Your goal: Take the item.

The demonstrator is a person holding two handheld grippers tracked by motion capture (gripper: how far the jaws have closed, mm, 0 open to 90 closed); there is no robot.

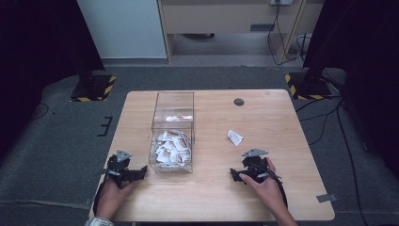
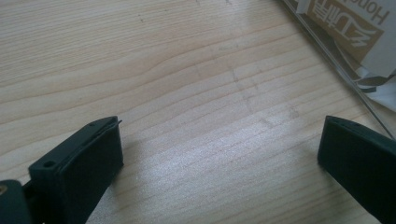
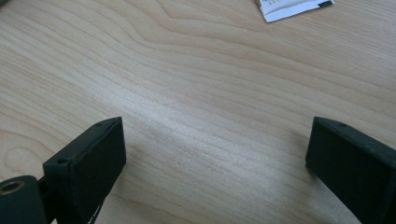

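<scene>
Sachet (image 1: 235,137), loose on table (image 1: 277,117), apart from clear box (image 1: 173,132). Right hand-held gripper (image 1: 237,175) wide, empty: approach low, straddle, close gently.

Even overhead light on the table (image 1: 263,117), dark blurry corners in the high view, glare on the clear box (image 1: 173,113), soft sheen on the wood in both gripper views, near jaws blurred, faint shadows beneath them
</scene>
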